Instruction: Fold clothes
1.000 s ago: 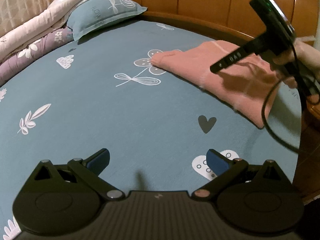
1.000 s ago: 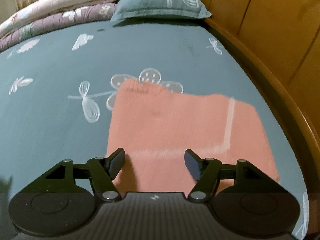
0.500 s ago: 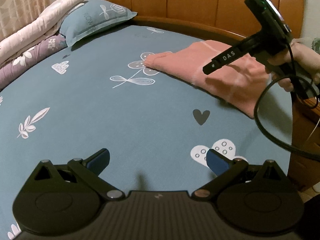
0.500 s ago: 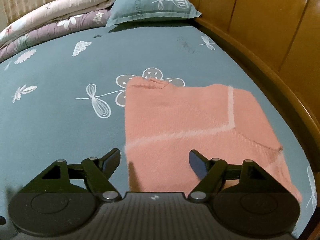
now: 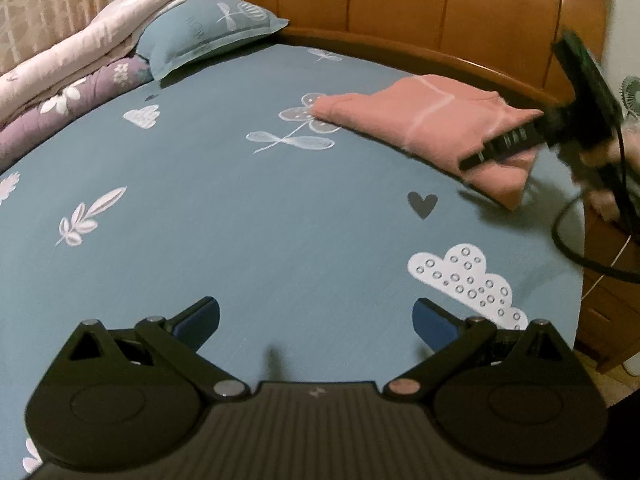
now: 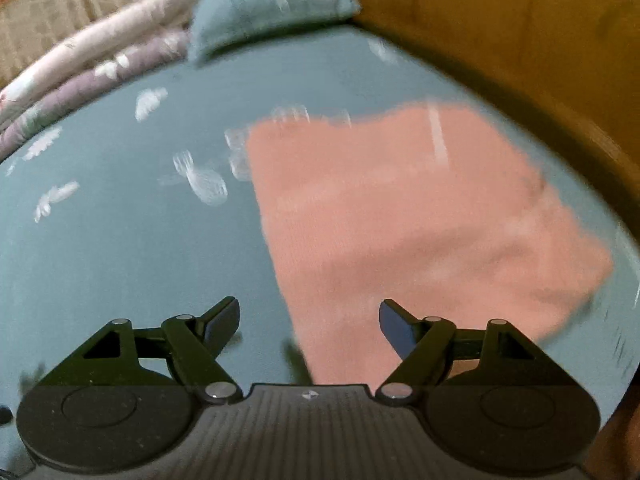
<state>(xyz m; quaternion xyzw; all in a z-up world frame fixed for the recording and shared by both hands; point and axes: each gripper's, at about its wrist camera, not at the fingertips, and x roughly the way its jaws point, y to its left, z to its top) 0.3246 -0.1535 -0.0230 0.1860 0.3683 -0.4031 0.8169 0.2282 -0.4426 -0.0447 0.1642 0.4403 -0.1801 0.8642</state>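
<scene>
Both pairs of jaws stand wide apart with nothing between them. Our left gripper hovers over bare blue bedsheet, well apart from the garment. Further right, the pink garment lies as a flat, already folded rectangle near the wooden headboard, with one corner over a printed flower. Our right gripper hangs just above the garment's near edge, released, its pads clear of the cloth; the right wrist view is smeared, so finer detail of the cloth is hard to read. At the bed's far left corner a pillow leans on stacked quilts.

We judge the fold to be done, or very nearly, and this to be the release and withdrawal. If another garment is to be folded, none shows in either view. If this one needs a last tidy, the next move calls for pressing or squaring its near corner without dragging the layers askew.
</scene>
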